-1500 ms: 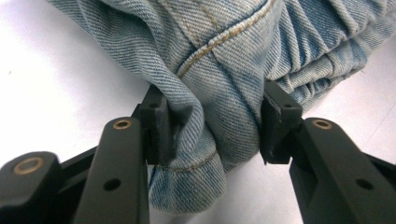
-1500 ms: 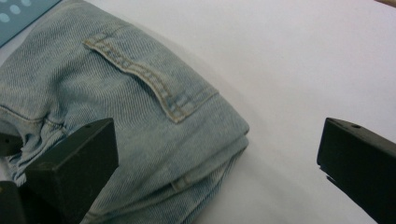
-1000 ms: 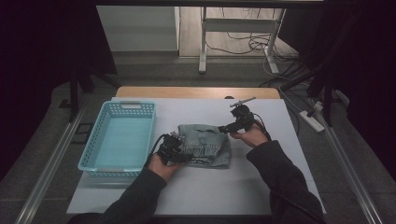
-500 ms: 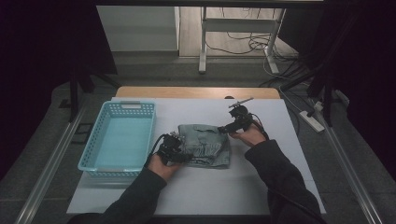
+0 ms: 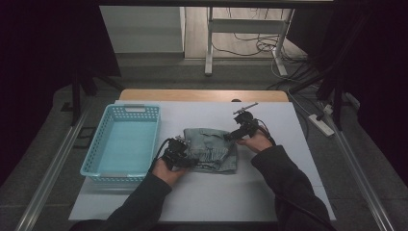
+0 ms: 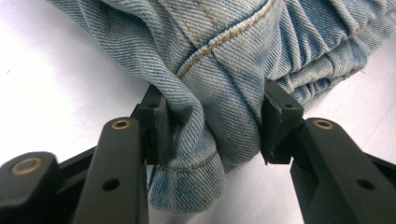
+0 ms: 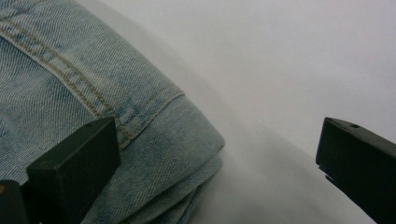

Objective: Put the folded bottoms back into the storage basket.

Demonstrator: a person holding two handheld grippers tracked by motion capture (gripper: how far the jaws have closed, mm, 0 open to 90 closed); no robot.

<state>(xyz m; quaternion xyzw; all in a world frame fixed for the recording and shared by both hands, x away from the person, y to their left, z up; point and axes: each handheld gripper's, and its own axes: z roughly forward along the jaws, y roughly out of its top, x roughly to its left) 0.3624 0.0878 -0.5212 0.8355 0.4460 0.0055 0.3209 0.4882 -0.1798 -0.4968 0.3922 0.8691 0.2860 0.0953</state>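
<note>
Nearest to us, our two forearms in dark sleeves come up from the bottom edge of the high view onto the white desk [image 5: 202, 197]. Our left tool [image 5: 185, 162] sits at the near left corner of the folded jeans [image 5: 211, 149], just right of the basket. In the left gripper view that left tool [image 6: 212, 126] has a thick bunched fold of the jeans [image 6: 219, 93] between its jaws; both pads press into the denim from either side, so it is pinching the cloth, with a stitched hem hanging out below the pads toward the camera.

A little farther off, our right tool [image 5: 230, 136] rests at the far right edge of the jeans, with our right hand [image 5: 255, 142] just behind it. In the right gripper view the right tool [image 7: 217, 154] stands spread wide: one jaw lies over the folded corner of the jeans [image 7: 93, 93], the other hangs over bare desk [image 7: 280, 70], well apart from the cloth, and nothing is squeezed between them.

The jeans lie folded in a compact stack near the middle of the desk, between our two hands. To their left stands a light blue plastic basket [image 5: 91, 161], close to the jeans but not touching. Beyond the white surface a strip of wooden desktop [image 5: 202, 95] shows at the far edge.
</note>
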